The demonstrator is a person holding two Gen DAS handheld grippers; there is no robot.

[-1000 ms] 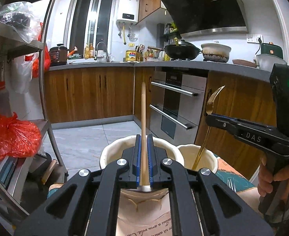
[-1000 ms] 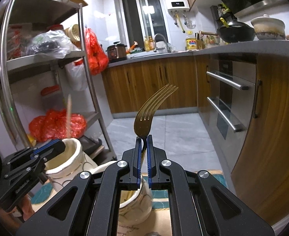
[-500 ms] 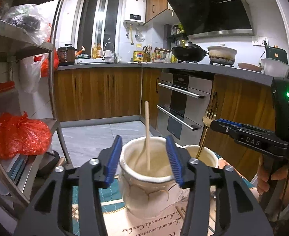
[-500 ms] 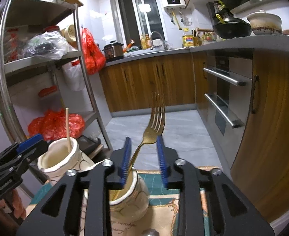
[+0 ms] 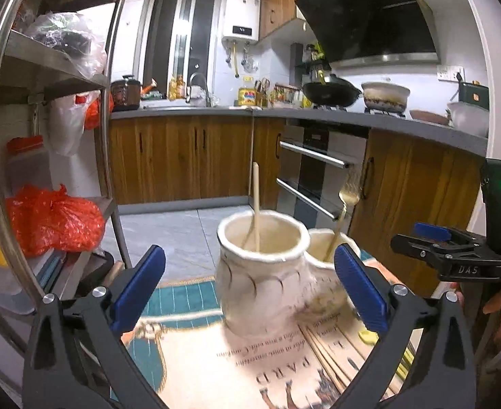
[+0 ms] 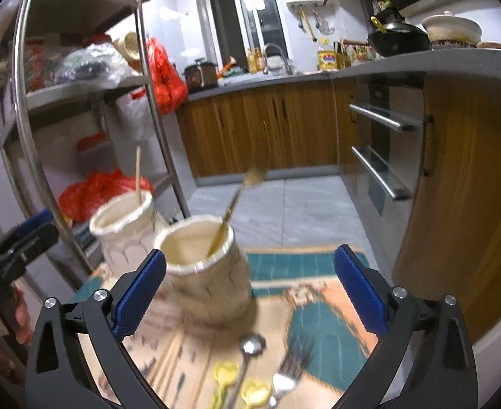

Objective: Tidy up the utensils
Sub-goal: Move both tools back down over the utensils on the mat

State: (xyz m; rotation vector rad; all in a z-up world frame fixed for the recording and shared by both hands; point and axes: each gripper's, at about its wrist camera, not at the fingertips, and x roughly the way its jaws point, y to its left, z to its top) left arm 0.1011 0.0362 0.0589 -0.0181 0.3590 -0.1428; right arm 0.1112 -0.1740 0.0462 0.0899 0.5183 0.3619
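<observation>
A second ago each gripper was clamped on a utensil; now both stand with their blue pads spread wide and nothing between them. The left gripper has let go of the wooden chopstick, which stands nearly upright in the larger cream jar, its tip rising toward 12 o'clock above the rim. Half a second back the pads were already parting around that jar; they now frame it from further away, the jar sitting at the centre of the left wrist view on the patterned placemat. The right gripper has likewise released the gold fork, which leans inside the second jar with its blurred tines pointing toward 1 o'clock, where earlier it was pinched between the closed pads. In the left view the same fork rises from the smaller jar, which touches the larger one on its 3 o'clock side. The right gripper's body appears there at 3 o'clock, pulled clear of the jars. On the mat at 6 o'clock in the right view lie a spoon, a silver fork and yellow-handled pieces, blurred.
</observation>
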